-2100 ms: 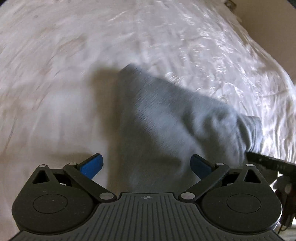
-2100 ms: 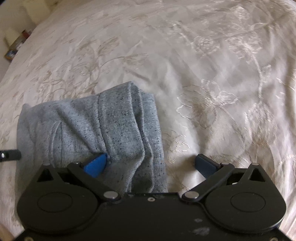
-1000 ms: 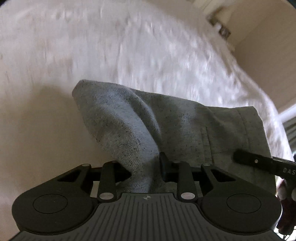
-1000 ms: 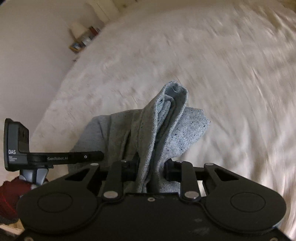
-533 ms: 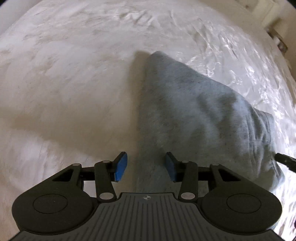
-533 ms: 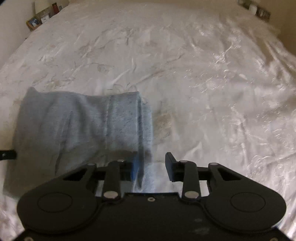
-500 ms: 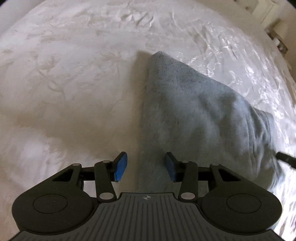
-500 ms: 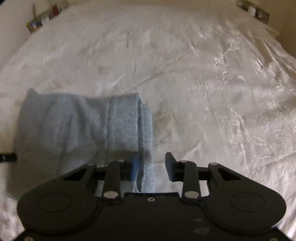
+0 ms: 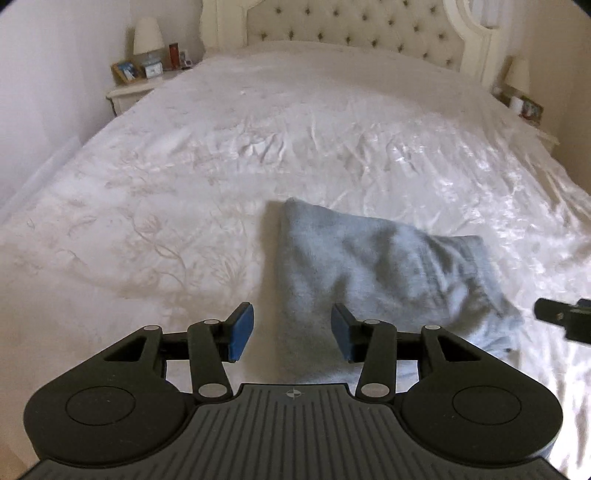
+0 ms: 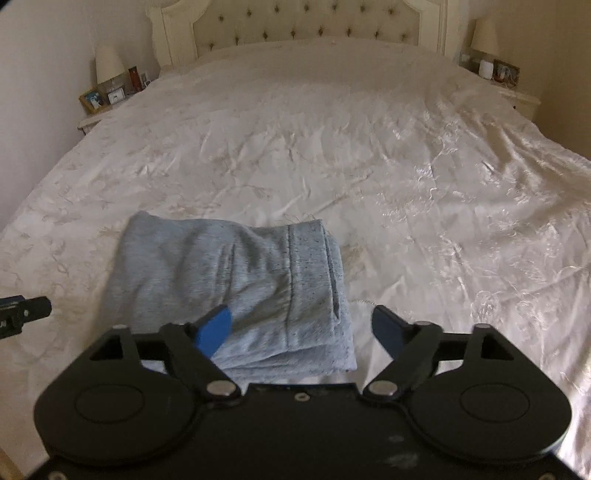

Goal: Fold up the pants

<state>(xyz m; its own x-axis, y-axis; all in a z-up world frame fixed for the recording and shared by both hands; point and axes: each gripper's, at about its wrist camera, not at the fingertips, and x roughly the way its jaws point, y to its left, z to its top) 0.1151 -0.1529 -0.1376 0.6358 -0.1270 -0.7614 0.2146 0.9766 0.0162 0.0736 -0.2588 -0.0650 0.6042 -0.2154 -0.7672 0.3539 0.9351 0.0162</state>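
The grey pants point(image 9: 373, 266) lie folded into a compact stack on the white bedspread point(image 9: 221, 177). In the right wrist view the pants point(image 10: 236, 280) show their waistband seam along the right edge. My left gripper point(image 9: 291, 334) hangs above the stack's near left corner, jaws partly apart, no cloth between the blue pads. My right gripper point(image 10: 301, 330) hovers over the near right corner; its jaws are opening wide and hold nothing. Each view shows a black piece of the other gripper at its edge.
A tufted headboard point(image 9: 354, 29) stands at the far end. A nightstand point(image 9: 136, 88) with a lamp and picture frames sits at the far left, another nightstand point(image 10: 517, 96) at the far right. The wall runs along the left side of the bed.
Both grippers have let go of the pants and pulled back and up, so the whole bed and headboard show. The right jaws have spread much wider; the left stayed partly apart.
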